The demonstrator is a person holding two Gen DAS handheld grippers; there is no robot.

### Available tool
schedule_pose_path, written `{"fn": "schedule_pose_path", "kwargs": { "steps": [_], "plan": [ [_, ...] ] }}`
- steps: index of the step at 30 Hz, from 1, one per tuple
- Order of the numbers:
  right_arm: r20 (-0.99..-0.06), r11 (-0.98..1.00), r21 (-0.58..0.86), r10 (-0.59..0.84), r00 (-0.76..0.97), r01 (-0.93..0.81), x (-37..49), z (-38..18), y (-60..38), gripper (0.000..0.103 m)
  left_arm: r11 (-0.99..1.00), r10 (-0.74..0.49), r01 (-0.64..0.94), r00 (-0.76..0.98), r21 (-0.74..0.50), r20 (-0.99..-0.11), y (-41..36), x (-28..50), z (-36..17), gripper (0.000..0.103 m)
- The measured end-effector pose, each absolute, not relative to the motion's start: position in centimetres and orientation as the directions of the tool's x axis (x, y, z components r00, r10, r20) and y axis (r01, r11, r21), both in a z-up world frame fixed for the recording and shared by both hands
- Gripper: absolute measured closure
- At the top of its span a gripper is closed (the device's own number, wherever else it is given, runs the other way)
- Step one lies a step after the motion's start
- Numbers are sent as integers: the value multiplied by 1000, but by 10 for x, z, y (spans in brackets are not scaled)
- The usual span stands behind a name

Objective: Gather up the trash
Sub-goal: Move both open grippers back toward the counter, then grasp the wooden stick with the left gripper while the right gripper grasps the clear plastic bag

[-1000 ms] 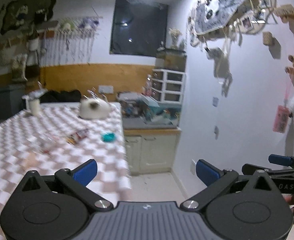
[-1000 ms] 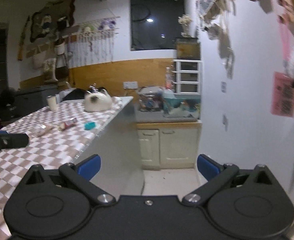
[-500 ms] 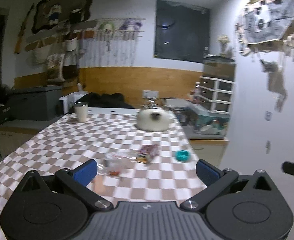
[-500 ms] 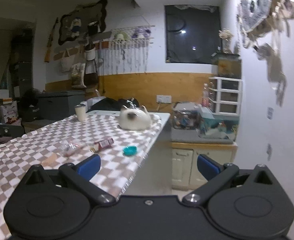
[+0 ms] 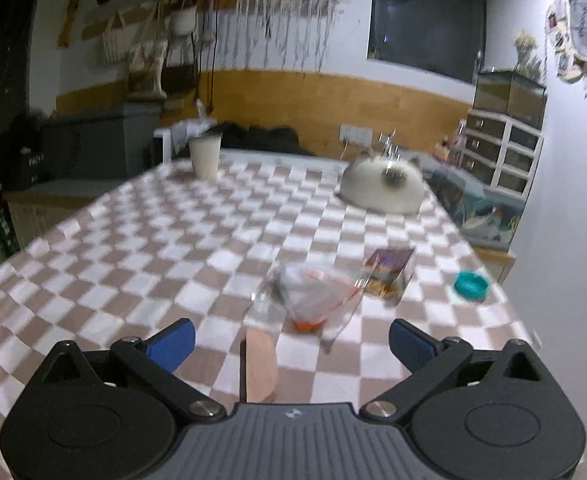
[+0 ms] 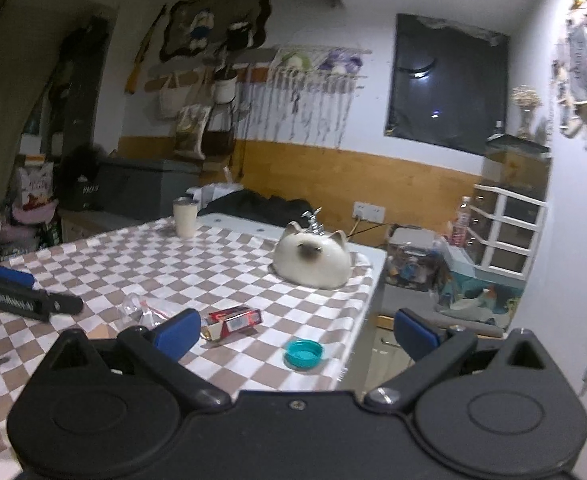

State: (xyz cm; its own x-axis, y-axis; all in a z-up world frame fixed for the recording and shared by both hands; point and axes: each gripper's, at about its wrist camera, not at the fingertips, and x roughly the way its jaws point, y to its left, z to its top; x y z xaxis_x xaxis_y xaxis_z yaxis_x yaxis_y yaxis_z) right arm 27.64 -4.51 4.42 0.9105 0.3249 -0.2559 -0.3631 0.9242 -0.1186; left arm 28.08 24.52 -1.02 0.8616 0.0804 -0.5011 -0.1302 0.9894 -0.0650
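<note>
On the checkered table (image 5: 141,248) lies a crumpled clear plastic bag (image 5: 309,296) with orange-red bits, a small dark red box (image 5: 391,272) beside it, a teal bottle cap (image 5: 470,285) near the right edge, and a flat tan strip (image 5: 259,364). My left gripper (image 5: 291,340) hangs open just above the tan strip, short of the bag, with nothing held. In the right wrist view the bag (image 6: 149,308), red box (image 6: 235,320) and cap (image 6: 303,354) lie ahead of my open, empty right gripper (image 6: 295,330). The left gripper (image 6: 25,300) shows at the left there.
A white cat-shaped ceramic (image 5: 381,188) sits at the table's far right, a cream tumbler (image 5: 204,154) at the far left. The table's right edge drops to a low cabinet with clutter (image 6: 453,292). A white drawer unit (image 6: 509,232) stands by the right wall.
Both grippers swung left toward the table and moved in. The left one now hovers over the table close to the bag and tan strip. Both stay open.
</note>
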Motion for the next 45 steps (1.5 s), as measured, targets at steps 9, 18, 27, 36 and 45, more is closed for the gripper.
{"fn": "schedule_pose_path", "kwargs": {
  "steps": [9, 18, 27, 36, 45],
  "plan": [
    [-323, 882, -196, 356, 877, -430, 332, 22, 30, 0, 991, 32, -102, 814, -89, -580, 267, 308, -56, 21],
    [-379, 770, -347, 407, 831, -536, 360, -7, 118, 10, 994, 44, -95, 809, -57, -586, 271, 311, -68, 30],
    [-438, 706, -439, 372, 818, -556, 386, -33, 175, 22, 991, 37, -107, 815, -86, -578, 275, 310, -68, 37],
    [-456, 704, -466, 328, 827, -536, 399, -44, 195, 61, 992, 44, -106, 814, -75, -579, 272, 309, -68, 51],
    [-459, 777, -366, 328, 826, -512, 388, -32, 167, 94, 990, 25, -99, 819, -98, -573, 276, 310, -68, 76]
  ]
}}
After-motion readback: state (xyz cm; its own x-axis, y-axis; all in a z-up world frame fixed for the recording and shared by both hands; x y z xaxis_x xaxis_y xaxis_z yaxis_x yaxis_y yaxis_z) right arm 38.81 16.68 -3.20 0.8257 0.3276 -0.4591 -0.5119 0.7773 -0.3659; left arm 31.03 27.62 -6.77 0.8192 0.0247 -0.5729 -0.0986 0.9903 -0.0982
